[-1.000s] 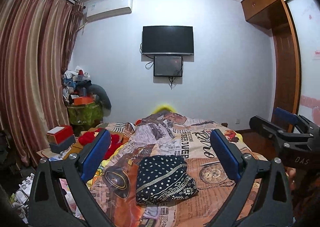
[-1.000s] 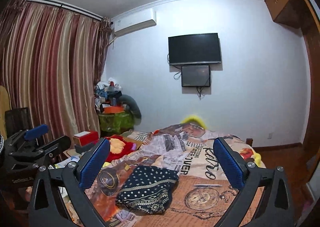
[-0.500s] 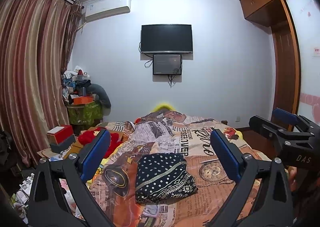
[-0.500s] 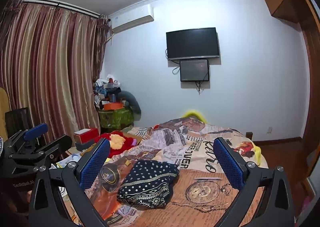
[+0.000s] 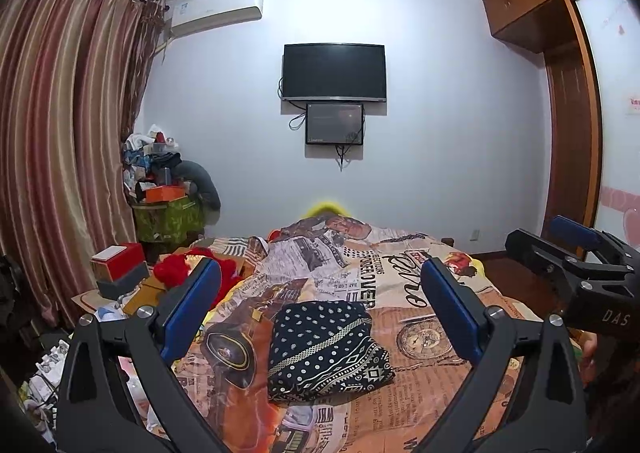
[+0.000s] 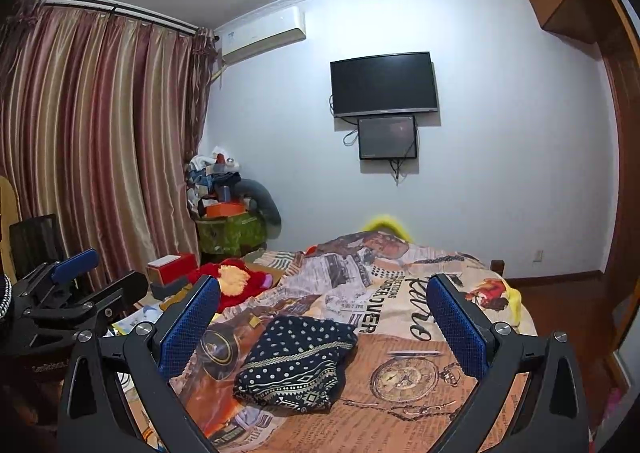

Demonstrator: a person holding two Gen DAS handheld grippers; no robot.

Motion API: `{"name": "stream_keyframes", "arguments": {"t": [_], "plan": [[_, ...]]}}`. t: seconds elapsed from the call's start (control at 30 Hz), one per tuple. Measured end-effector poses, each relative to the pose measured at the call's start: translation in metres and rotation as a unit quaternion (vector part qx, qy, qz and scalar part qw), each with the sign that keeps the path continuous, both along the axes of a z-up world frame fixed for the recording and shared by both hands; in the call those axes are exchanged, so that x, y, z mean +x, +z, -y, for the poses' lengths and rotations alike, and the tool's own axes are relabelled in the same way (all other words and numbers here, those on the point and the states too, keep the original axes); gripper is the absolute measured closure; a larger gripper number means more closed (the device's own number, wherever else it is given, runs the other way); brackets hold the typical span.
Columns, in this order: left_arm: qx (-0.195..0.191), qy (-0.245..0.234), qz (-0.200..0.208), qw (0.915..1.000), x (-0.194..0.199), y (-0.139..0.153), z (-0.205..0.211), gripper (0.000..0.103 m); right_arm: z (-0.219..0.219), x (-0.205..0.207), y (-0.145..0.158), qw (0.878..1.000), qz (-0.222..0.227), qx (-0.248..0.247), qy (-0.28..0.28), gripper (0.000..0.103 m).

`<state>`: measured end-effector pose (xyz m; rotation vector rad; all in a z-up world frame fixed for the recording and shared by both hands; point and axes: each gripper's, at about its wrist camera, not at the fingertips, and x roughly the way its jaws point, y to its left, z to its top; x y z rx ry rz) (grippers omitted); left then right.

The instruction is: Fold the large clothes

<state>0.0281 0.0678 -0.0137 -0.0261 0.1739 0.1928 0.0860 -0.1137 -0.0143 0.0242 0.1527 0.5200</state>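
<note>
White wall [image 5: 440, 113], mounted TV [image 5: 334, 71], striped curtains [image 5: 60, 133], wooden wardrobe [image 5: 560, 53], bed [image 5: 400, 281].

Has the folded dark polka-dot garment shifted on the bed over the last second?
No. The folded dark polka-dot garment lies in the same spot on the newspaper-print bedspread, just left of its printed pocket watch. Only the camera view drifted slightly.

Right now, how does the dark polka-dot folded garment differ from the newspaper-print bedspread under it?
The dark polka-dot folded garment is navy with white dots and patterned bands; the newspaper-print bedspread is orange and cream with text and a pocket-watch picture. The garment is a compact folded bundle; the bedspread lies spread across the bed, rumpled at the far end. Neither is touched by the open left gripper or open right gripper.
</note>
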Motion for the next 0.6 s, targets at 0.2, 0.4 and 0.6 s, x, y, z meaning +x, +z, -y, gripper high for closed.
{"name": "stream_keyframes", "arguments": {"t": [0.2,0.4,0.6], "plan": [[-0.01,-0.002,-0.001,0.9999,0.0011,0.0,-0.0046,0.002,0.0007,0.0009,-0.0005,1.0,-0.001,0.0,0.001,0.0],[-0.02,-0.005,-0.004,0.9998,0.0028,-0.0007,-0.0083,0.002,0.0008,0.0008,-0.0005,1.0,0.0,0.0,0.001,0.0],[-0.02,-0.011,-0.006,0.9997,0.0031,-0.0011,-0.0085,0.002,0.002,0.001,0.0004,1.0,0.0,0.0,0.001,0.0]]}}
